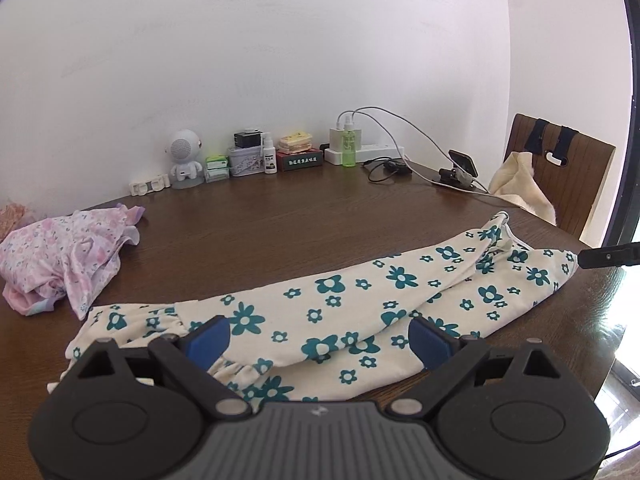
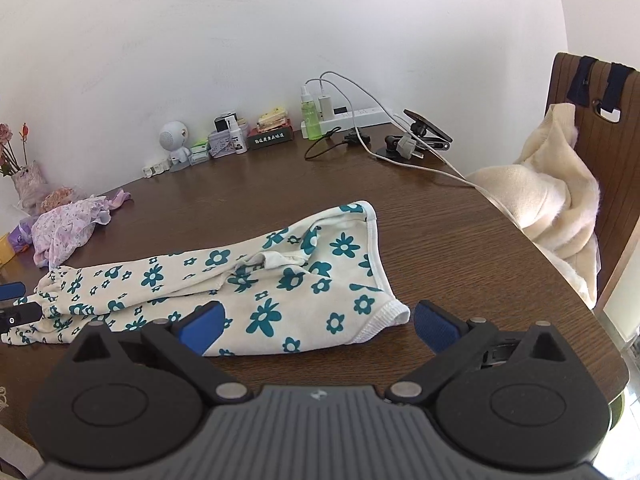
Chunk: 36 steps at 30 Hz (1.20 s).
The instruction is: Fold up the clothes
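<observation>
Cream trousers with teal flowers [image 1: 340, 312] lie folded lengthwise on my near brown table [image 1: 280, 216]. My left gripper [image 1: 320, 340] and right gripper [image 2: 320, 326] hover wide open, holding nothing.

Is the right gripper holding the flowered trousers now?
No, the right gripper is open, and the flowered trousers lie flat on the table between its spread pads.

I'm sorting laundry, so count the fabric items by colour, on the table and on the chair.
Cream with teal flowers, floral pants: 1
Pink and lilac print, crumpled garment: 1
Plain cream, fluffy blanket on the chair: 1
Total: 3
</observation>
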Motion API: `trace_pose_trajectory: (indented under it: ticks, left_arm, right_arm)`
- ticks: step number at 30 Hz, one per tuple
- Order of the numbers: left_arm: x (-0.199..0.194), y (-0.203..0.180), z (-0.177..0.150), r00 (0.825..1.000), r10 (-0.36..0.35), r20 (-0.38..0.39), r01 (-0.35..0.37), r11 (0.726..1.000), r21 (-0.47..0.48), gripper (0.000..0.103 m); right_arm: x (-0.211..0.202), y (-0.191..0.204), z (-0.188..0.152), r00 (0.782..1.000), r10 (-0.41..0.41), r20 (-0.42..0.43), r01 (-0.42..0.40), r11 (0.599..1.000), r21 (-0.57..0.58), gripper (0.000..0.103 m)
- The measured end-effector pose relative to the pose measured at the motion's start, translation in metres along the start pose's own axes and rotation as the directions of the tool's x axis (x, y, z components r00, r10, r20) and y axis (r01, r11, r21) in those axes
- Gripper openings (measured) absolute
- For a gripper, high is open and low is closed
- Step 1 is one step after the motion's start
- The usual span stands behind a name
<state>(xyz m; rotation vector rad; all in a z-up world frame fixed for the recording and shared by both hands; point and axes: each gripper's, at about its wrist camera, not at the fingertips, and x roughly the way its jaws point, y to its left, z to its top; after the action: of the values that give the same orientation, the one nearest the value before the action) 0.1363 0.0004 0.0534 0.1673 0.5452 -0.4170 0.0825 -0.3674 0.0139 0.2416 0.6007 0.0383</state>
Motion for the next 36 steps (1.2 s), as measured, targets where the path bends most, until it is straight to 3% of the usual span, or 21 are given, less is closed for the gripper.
trace_pose_trajectory:
  ticks: [4, 6, 8, 10, 13, 19, 24, 30, 32, 34, 36]
  left_arm:
    - [0.028, -0.022, 0.024, 0.994, -0.109, -0.009, 0.11, 0.99, 0.087, 0.094]
    - [0.045, -0.04, 0.037, 0.985, -0.173, -0.024, 0.175, 0.97, 0.166, 0.083]
    - [0.066, -0.057, 0.048, 0.973, -0.224, -0.056, 0.231, 0.942, 0.242, 0.048]
    - [0.088, -0.074, 0.058, 0.96, -0.26, -0.102, 0.279, 0.908, 0.313, 0.03]
    - [0.124, -0.093, 0.063, 0.944, -0.292, -0.156, 0.33, 0.871, 0.365, 0.028]
    - [0.171, -0.114, 0.066, 0.921, -0.351, -0.169, 0.39, 0.83, 0.4, 0.025]
    - [0.186, -0.117, 0.064, 0.894, -0.402, -0.199, 0.448, 0.807, 0.385, 0.01]
    - [0.187, -0.117, 0.061, 0.895, -0.408, -0.18, 0.446, 0.803, 0.397, 0.01]
    - [0.187, -0.114, 0.061, 0.891, -0.417, -0.179, 0.453, 0.806, 0.382, 0.01]
    - [0.188, -0.111, 0.061, 0.887, -0.425, -0.18, 0.461, 0.809, 0.364, 0.01]
    - [0.189, -0.108, 0.062, 0.883, -0.433, -0.181, 0.469, 0.811, 0.349, 0.011]
  right_arm:
    - [0.008, -0.01, -0.007, 0.998, 0.035, -0.054, -0.029, 0.994, 0.106, 0.103]
    - [0.013, -0.013, -0.009, 0.996, 0.066, -0.065, -0.055, 0.986, 0.158, 0.102]
    - [0.019, -0.015, -0.01, 0.993, 0.095, -0.071, -0.077, 0.973, 0.218, 0.102]
    - [0.028, -0.019, -0.011, 0.991, 0.112, -0.077, -0.085, 0.955, 0.286, 0.101]
    - [0.035, -0.018, -0.012, 0.993, 0.103, -0.054, -0.08, 0.941, 0.328, 0.097]
    - [0.048, -0.012, -0.01, 0.998, 0.06, 0.011, -0.06, 0.918, 0.393, 0.093]
    - [0.061, -0.017, -0.008, 0.997, 0.032, 0.07, -0.061, 0.886, 0.46, 0.078]
    - [0.09, -0.017, 0.006, 0.996, 0.049, 0.072, -0.077, 0.88, 0.469, 0.072]
    - [0.097, -0.016, 0.01, 0.997, 0.05, 0.06, -0.073, 0.879, 0.47, 0.065]
    - [0.103, -0.018, 0.012, 0.998, 0.044, 0.046, -0.061, 0.876, 0.479, 0.039]
    - [0.103, -0.023, 0.009, 0.999, 0.033, 0.042, -0.05, 0.866, 0.497, 0.023]
